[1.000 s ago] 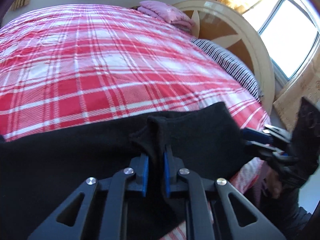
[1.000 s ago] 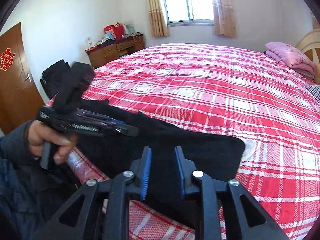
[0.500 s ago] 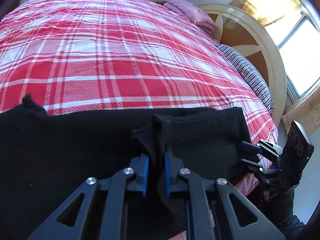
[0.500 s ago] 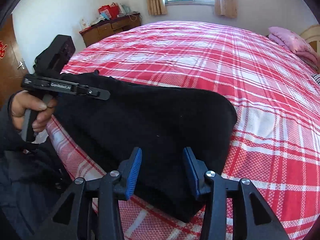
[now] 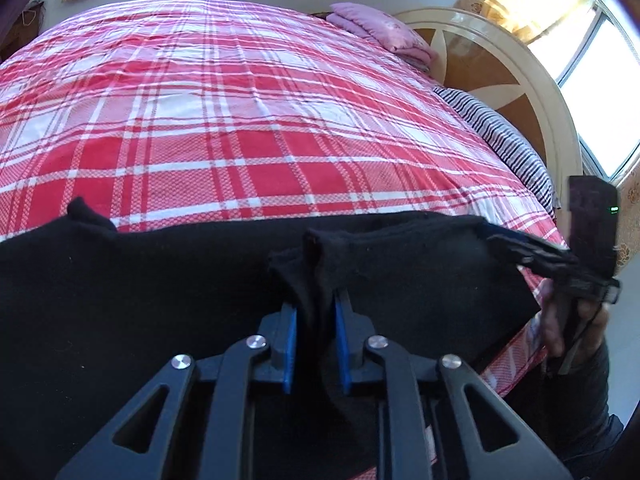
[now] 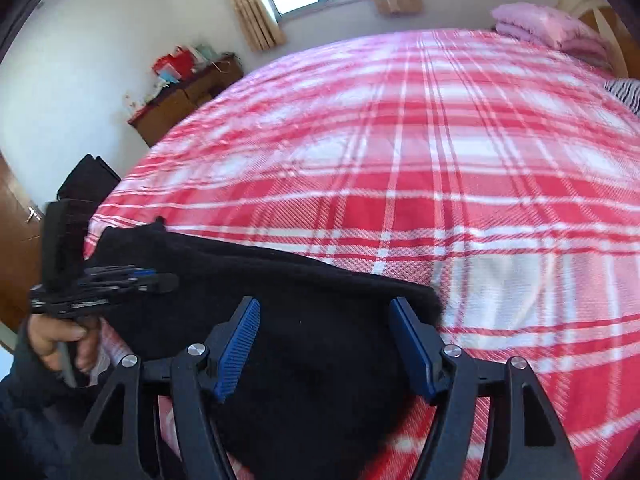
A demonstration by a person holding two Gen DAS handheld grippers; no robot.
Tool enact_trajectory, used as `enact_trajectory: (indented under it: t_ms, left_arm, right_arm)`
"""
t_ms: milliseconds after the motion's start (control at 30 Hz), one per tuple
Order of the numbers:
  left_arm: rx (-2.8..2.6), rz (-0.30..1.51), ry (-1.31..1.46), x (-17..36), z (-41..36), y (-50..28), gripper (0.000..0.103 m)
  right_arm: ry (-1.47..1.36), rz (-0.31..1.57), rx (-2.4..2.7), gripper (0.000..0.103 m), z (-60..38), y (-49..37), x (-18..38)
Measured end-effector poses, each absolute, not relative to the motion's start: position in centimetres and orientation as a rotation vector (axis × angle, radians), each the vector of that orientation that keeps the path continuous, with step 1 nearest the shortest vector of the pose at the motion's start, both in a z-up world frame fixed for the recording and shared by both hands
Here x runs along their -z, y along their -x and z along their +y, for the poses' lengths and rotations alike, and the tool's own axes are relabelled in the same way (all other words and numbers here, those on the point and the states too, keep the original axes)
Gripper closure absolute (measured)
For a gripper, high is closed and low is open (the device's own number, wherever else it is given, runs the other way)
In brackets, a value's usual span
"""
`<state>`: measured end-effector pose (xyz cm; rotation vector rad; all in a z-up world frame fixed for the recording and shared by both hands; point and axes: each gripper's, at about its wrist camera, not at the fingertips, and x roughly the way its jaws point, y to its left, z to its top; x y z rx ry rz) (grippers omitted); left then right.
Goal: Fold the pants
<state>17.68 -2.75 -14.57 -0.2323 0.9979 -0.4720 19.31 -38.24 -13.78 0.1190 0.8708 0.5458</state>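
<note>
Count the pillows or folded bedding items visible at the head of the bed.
2: a pink folded bedding stack at the far corner by the headboard, and a striped pillow nearer, along the headboard. Others may be hidden out of frame.

The right gripper (image 6: 324,346), black-armed with blue ribbed pads, hangs over the near edge of a bed spread with a red-and-white plaid cover (image 6: 460,184); its jaws are opening, wide apart, pressing on nothing. Beneath and between them lie folded black fabric pants (image 6: 280,308), stretched along the bed's near edge toward its left corner. There the left gripper (image 6: 160,280), held in a bare hand (image 6: 60,340), lies across the pants. A folded pink blanket (image 6: 548,28) lies at the far right corner.
</note>
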Motion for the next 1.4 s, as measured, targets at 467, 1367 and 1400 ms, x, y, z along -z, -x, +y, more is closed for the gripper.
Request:
enact_trajectory:
  t_ms: [467,1367,1400]
  left_arm:
    - [0.378,0.933,-0.001,14.4,-4.2,-15.0,0.041]
    - [0.232,0.877,-0.024,12.7,1.7,-14.5,0.04]
    - [0.213,0.877,-0.022,12.7,2.5,-14.5,0.04]
  right_arm:
    - [-0.063,0.944,-0.603,0.035,-39.5,-12.2,13.0]
    - [0.018,0.886,-0.839,0.034,-24.4,-15.4,14.2]
    - [0.017,0.891,-0.874,0.034,-23.7,-15.3,14.4]
